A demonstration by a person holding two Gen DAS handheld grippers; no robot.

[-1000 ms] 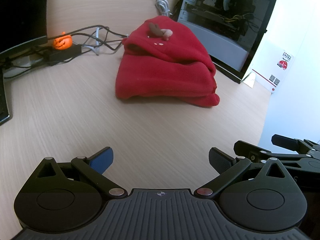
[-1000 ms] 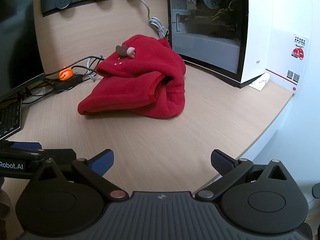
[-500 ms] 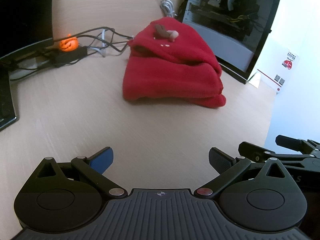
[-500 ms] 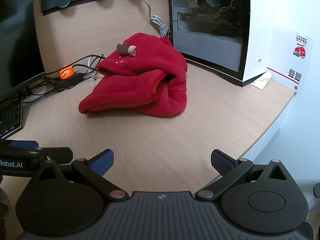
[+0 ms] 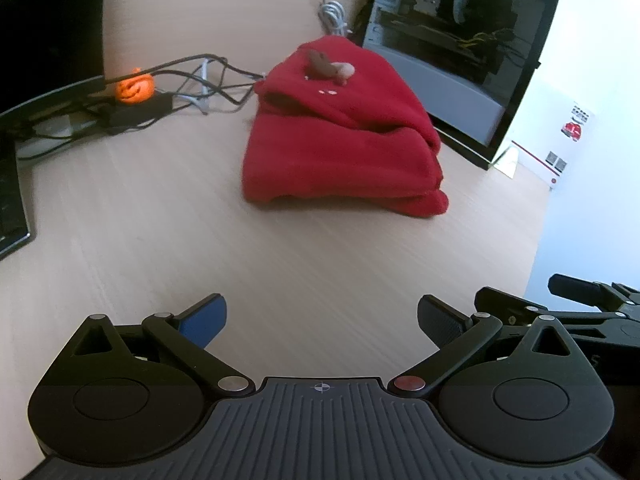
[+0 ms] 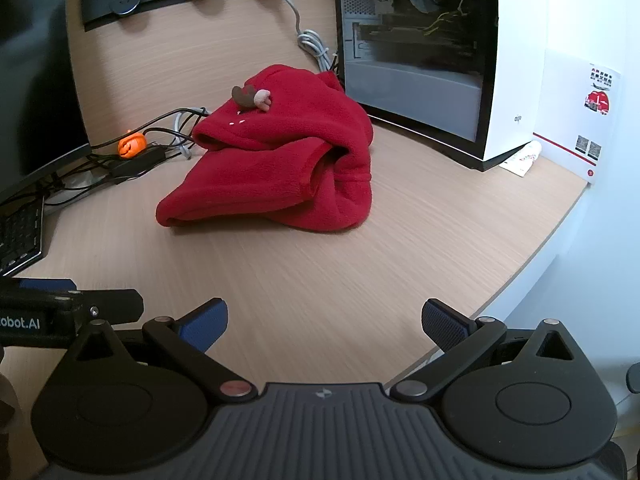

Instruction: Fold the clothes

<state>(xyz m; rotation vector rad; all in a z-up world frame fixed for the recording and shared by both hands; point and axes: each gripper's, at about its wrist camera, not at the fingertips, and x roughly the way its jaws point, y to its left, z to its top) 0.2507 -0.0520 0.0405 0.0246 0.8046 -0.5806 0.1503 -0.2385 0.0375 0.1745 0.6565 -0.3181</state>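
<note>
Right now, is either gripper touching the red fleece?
Apart. In both wrist views, bare wooden desk lies between the open left gripper and right gripper and the red fleece.

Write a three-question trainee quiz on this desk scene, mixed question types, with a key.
1. True or false: the left gripper holds the red garment.
2. What stands right behind the garment? A) PC case B) kettle C) lamp
3. Fill in: the small orange thing among the cables is a ____.

Key: 1 false, both the left and the right gripper are open and empty, short of the garment. 2 A. 3 pumpkin.
</note>
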